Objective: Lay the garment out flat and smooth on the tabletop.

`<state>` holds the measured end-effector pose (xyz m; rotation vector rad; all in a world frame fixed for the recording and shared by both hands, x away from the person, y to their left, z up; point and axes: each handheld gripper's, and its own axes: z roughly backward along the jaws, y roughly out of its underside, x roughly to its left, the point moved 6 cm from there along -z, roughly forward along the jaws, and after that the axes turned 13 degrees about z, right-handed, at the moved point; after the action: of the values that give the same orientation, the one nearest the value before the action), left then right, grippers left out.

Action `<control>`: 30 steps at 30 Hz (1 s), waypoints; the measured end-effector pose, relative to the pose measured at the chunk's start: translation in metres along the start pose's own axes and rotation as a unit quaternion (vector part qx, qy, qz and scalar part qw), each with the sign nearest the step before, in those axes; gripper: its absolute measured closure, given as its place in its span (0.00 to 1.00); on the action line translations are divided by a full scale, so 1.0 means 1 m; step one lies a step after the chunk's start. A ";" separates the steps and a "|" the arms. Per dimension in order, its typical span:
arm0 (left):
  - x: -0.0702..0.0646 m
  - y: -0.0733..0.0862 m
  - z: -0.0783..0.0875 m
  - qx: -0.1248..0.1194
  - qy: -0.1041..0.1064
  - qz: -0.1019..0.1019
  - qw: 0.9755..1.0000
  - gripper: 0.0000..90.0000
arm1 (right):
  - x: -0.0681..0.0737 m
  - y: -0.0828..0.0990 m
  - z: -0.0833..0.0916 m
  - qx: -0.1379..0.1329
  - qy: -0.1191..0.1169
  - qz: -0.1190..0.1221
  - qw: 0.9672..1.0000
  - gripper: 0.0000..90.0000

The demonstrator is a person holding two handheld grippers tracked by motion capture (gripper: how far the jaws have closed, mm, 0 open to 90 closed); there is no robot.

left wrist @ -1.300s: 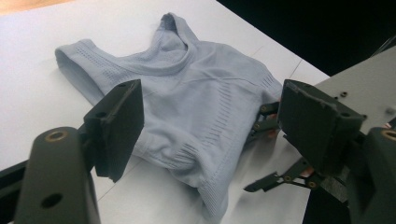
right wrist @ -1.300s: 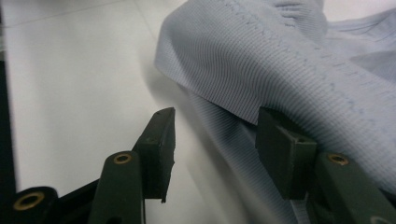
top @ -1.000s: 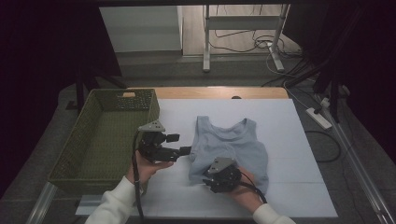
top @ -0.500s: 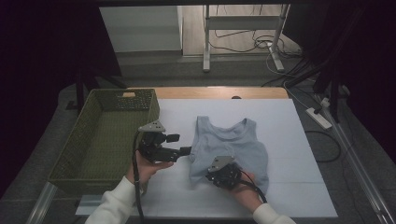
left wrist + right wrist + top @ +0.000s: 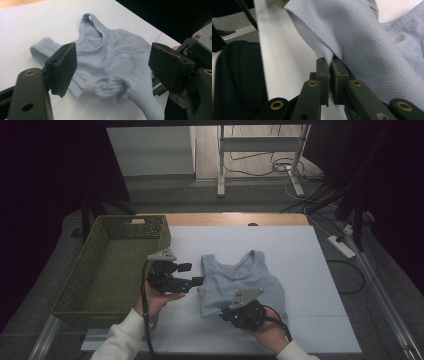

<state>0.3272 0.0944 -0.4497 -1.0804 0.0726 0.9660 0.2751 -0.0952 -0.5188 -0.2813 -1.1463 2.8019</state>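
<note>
A light blue sleeveless top (image 5: pixel 242 272) lies flat on the white table (image 5: pixel 305 285), neck towards the far side. My right gripper (image 5: pixel 226 312) is at the top's near hem and is shut on a fold of it. In the right gripper view the ribbed fabric (image 5: pixel 362 37) rises out of the pinched jaws of the right gripper (image 5: pixel 329 63). My left gripper (image 5: pixel 193 274) hovers just left of the top, open and pointing at it. In the left gripper view the top (image 5: pixel 105 45) lies beyond the left gripper (image 5: pixel 113 60), whose wide-apart jaws hold nothing.
A green woven basket (image 5: pixel 165 237) stands on the left part of the table, close to my left hand. A bare wooden strip (image 5: pixel 235 219) runs along the table's far edge. A power strip (image 5: pixel 341 246) and cables lie on the floor to the right.
My right gripper has closed on the top's near hem and risen slightly, pulling the fabric up with it. The left gripper has kept still.
</note>
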 end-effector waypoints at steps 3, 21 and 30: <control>0.000 0.001 -0.001 0.001 0.000 0.000 1.000 0.26 | 0.002 0.003 -0.005 0.005 -0.011 -0.005 1.000 0.95; 0.000 0.001 -0.001 0.001 -0.001 0.000 1.000 0.26 | 0.005 0.007 -0.026 0.010 -0.036 -0.012 0.999 0.95; -0.001 0.002 -0.003 0.005 -0.002 -0.002 1.000 0.26 | -0.008 0.018 -0.036 0.031 0.016 0.010 0.999 0.90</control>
<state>0.3267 0.0921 -0.4520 -1.0698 0.0716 0.9632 0.2895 -0.0845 -0.5553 -0.3323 -1.0540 2.8336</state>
